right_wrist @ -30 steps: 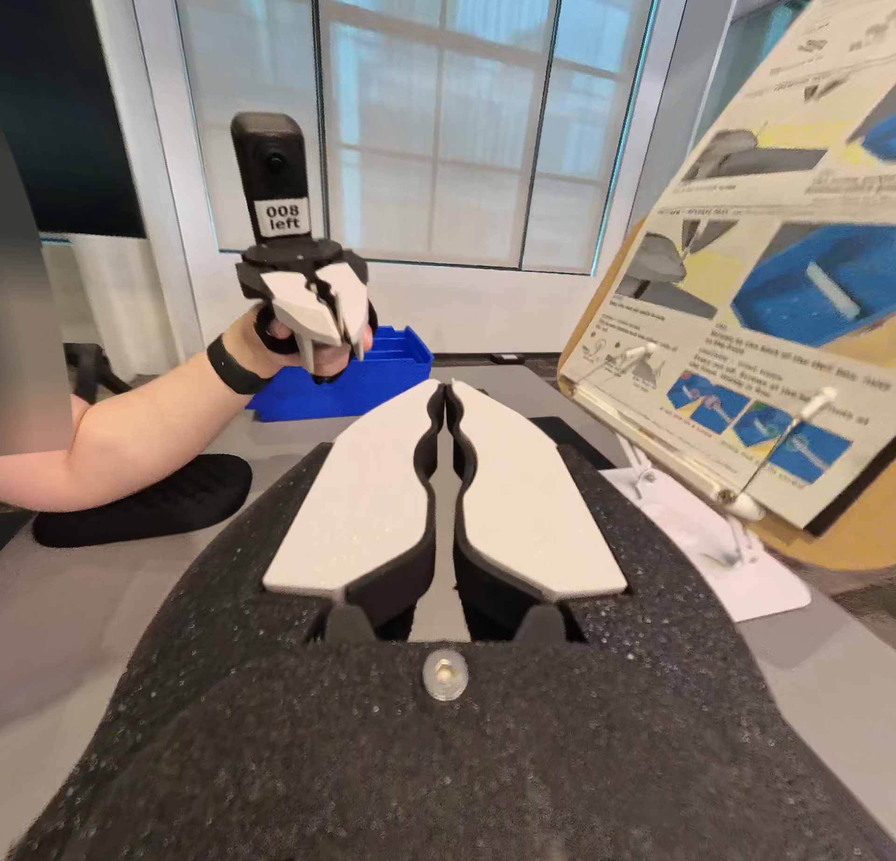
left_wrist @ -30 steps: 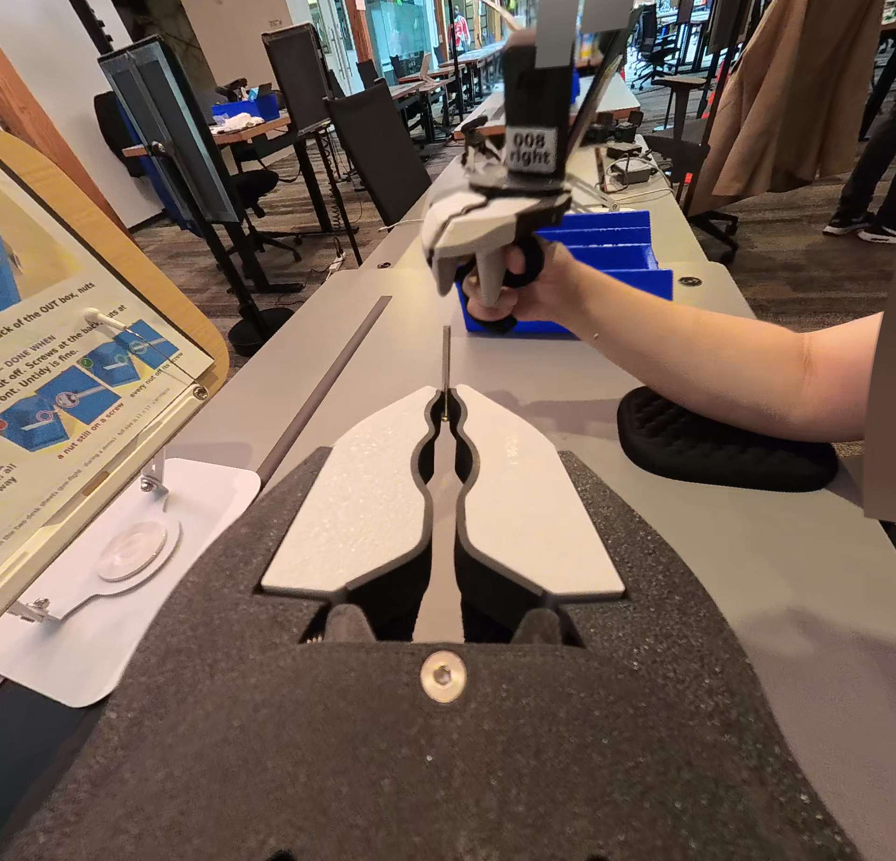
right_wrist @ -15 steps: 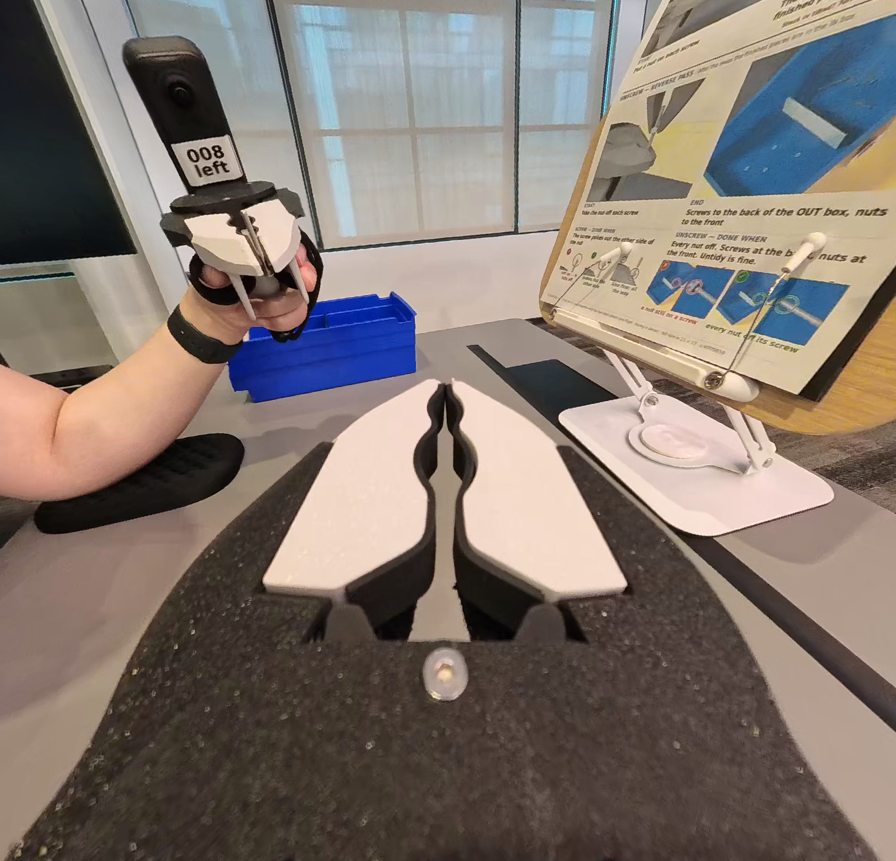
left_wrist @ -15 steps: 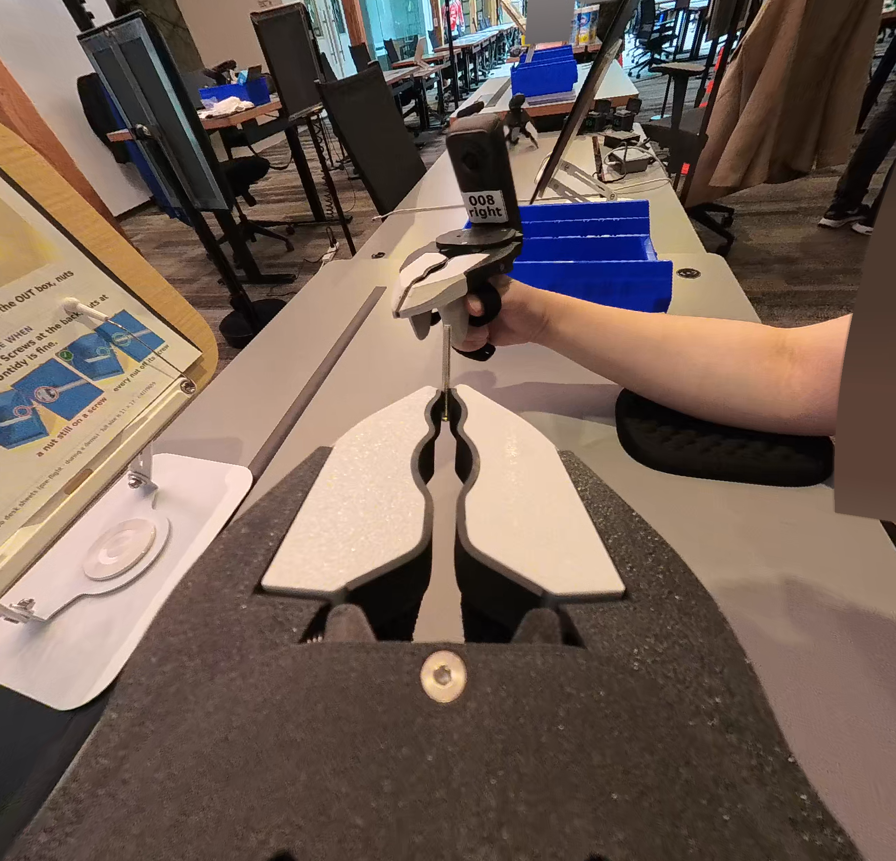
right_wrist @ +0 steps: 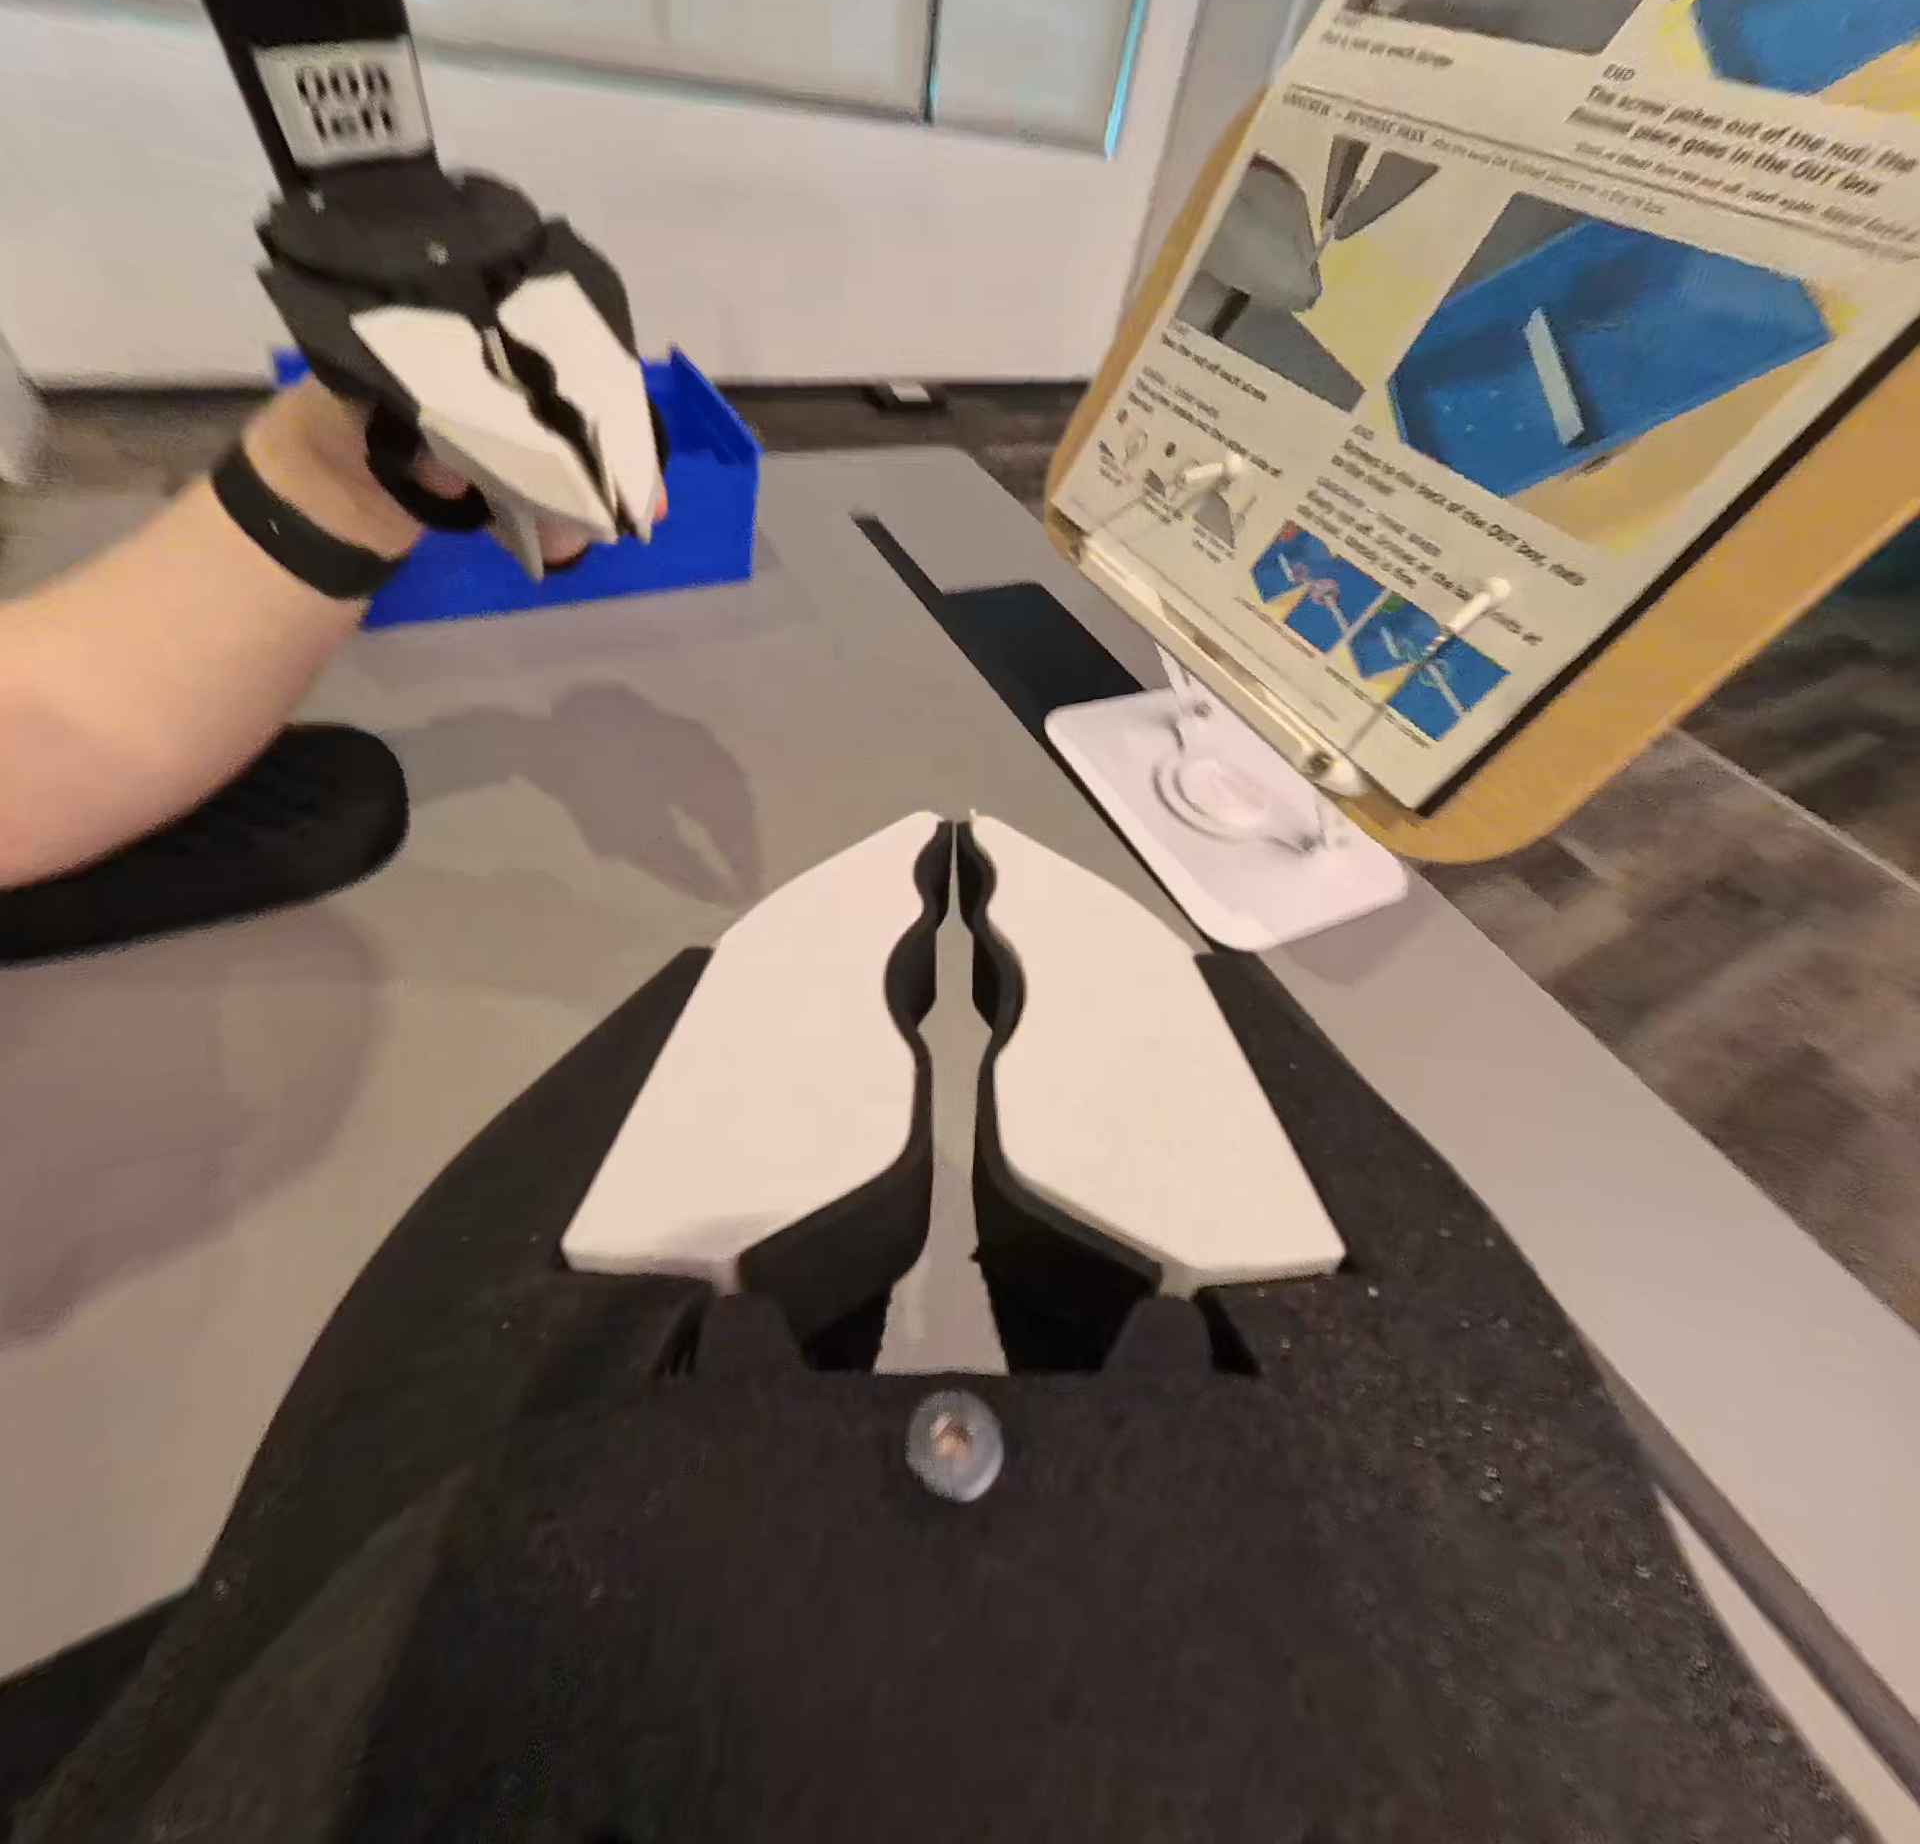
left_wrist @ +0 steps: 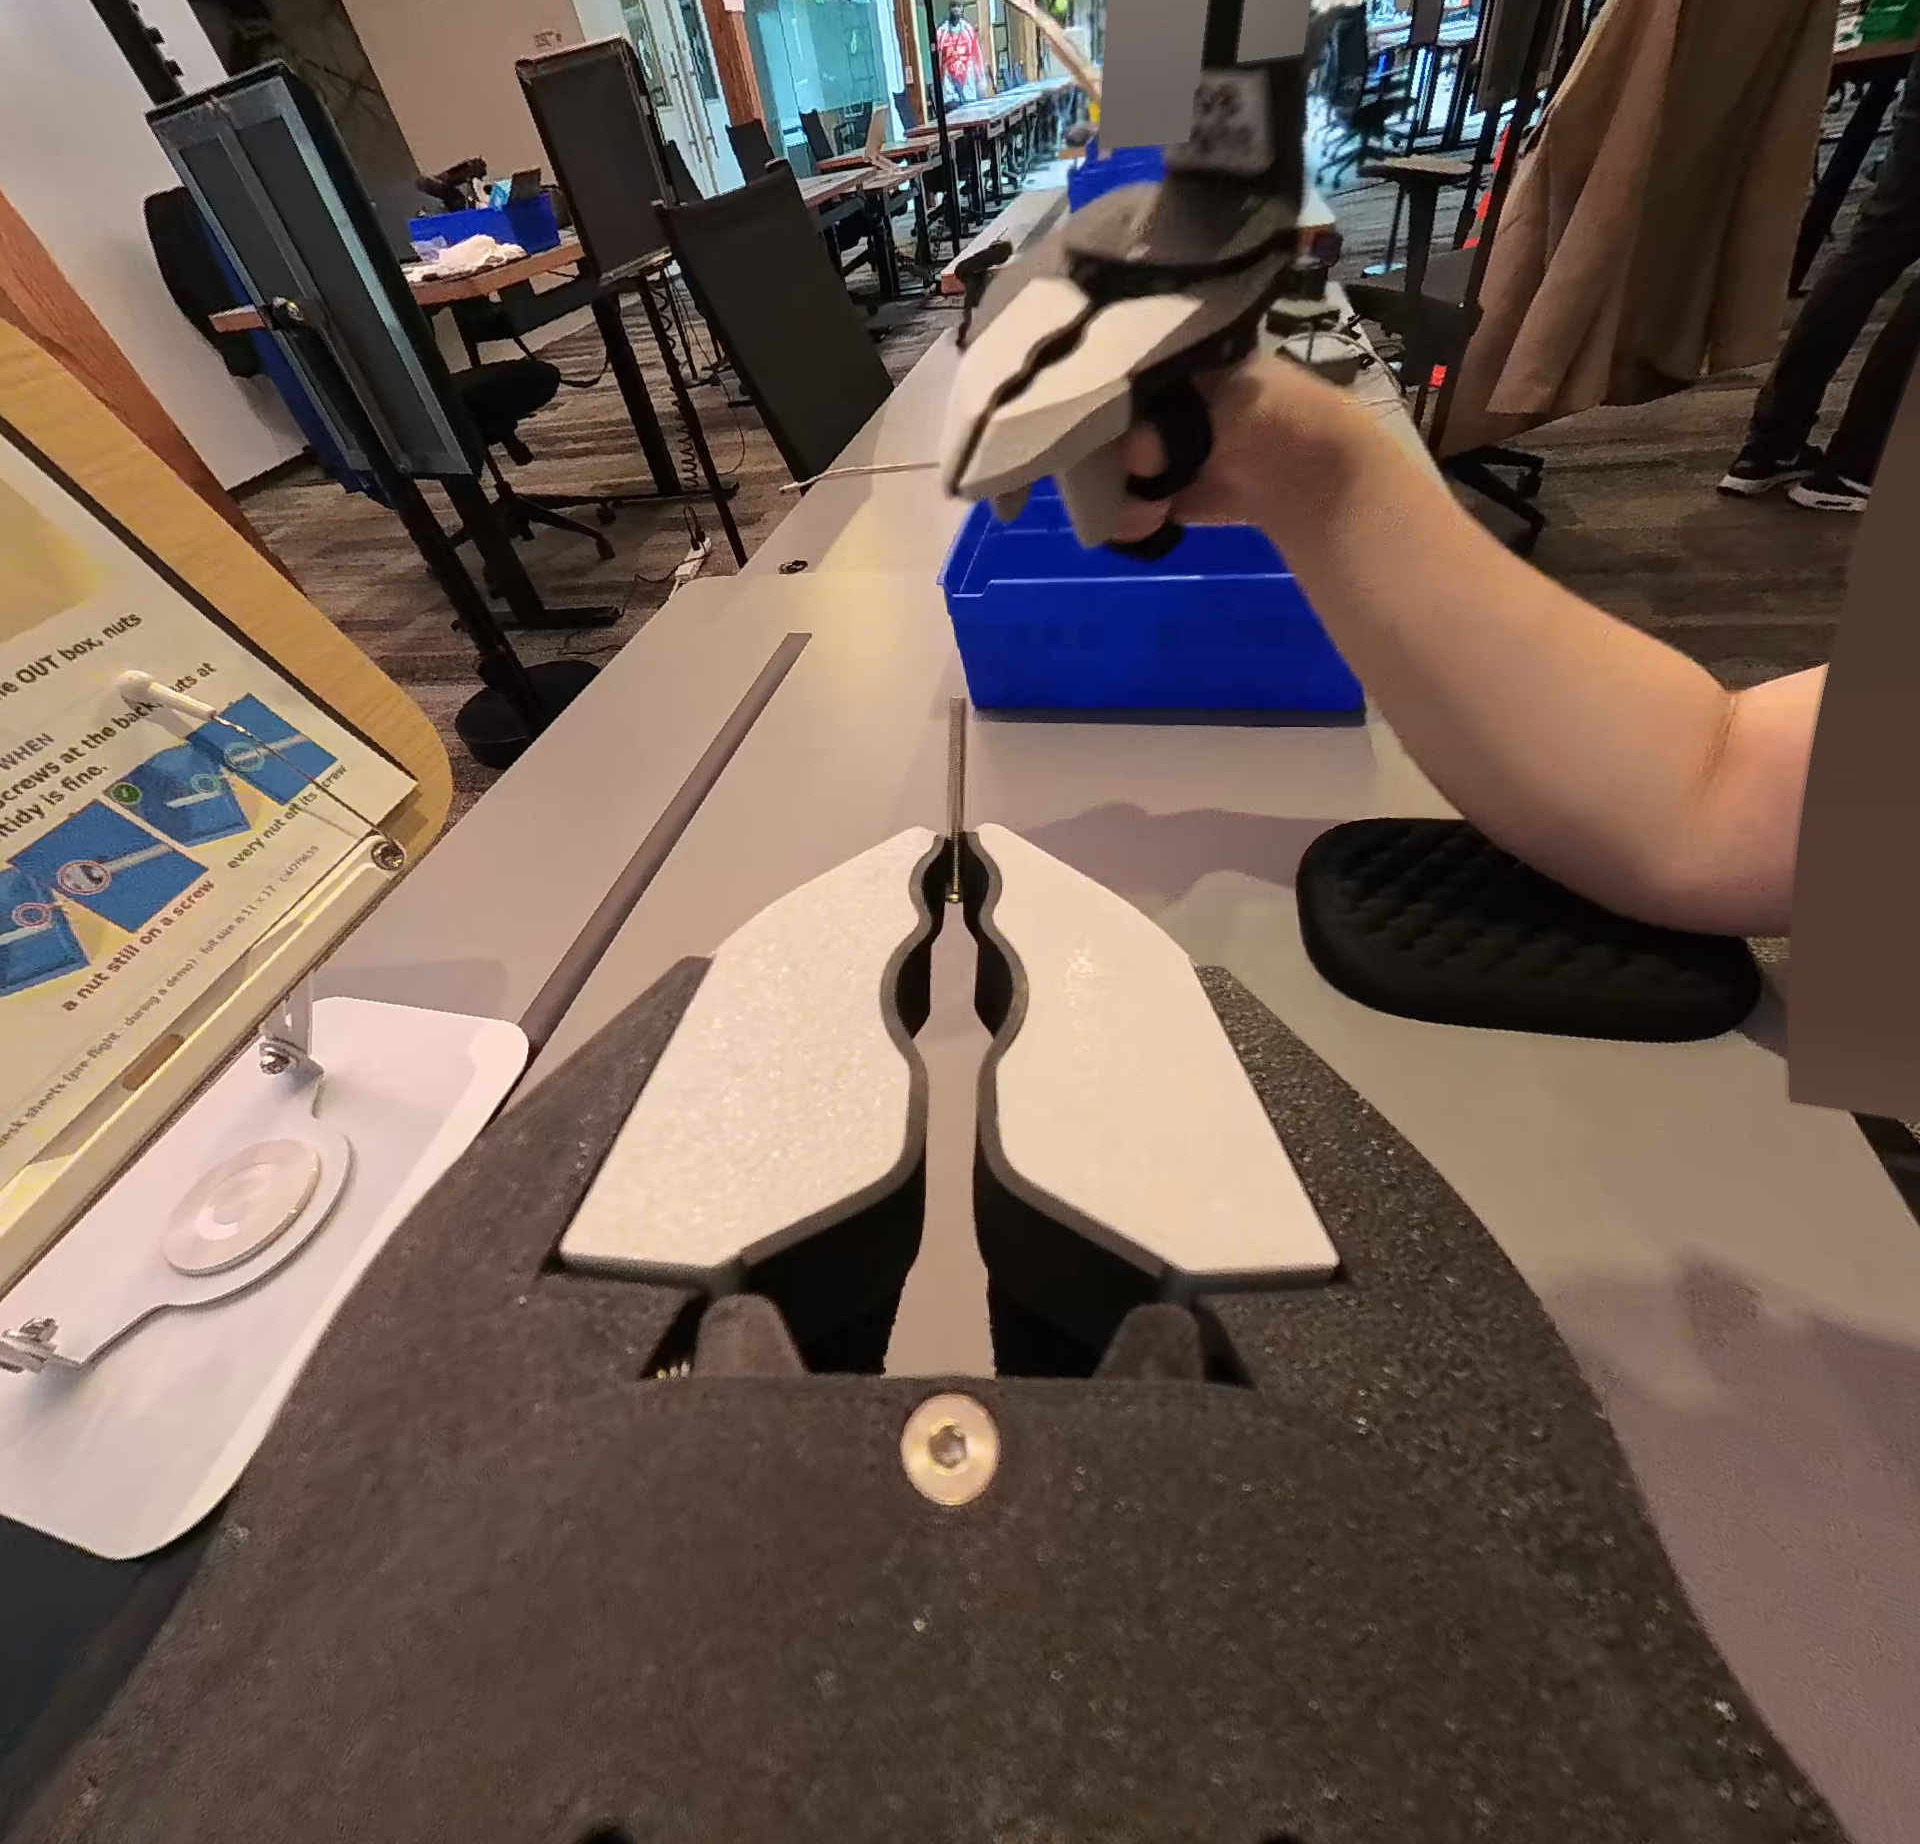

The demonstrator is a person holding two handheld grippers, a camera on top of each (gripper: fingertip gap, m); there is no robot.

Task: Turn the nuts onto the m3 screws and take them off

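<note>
White-padded left gripper [left_wrist: 957, 838] is closed at the tips on a thin m3 screw [left_wrist: 955, 771]; screw shaft sticks out forward past the fingertips over the grey table [left_wrist: 831, 755]. No nut can be made out on the screw. Right gripper [right_wrist: 954, 826], own view: fingers nearly together, thin slit at the tips, something tiny and pale at the tip, too small to tell if it is a nut. In the left wrist view the right gripper is held up in the air, far right of the screw, above a blue bin [left_wrist: 1143, 641], blurred, fingers close together.

Grey table runs near to far with a dark groove [left_wrist: 665, 828] along its left part. Black wrist pad [left_wrist: 1517, 942] lies right, forearm resting on it. Second blue bin [right_wrist: 582, 547] sits behind the left gripper in the right wrist view, another black pad [right_wrist: 208, 838] under that arm. Instruction board [left_wrist: 156, 807] on a white stand [left_wrist: 208, 1223], near left. Far: office desks, black chairs, monitors, tan coat [left_wrist: 1662, 163] hanging right; windows behind in the right wrist view.
</note>
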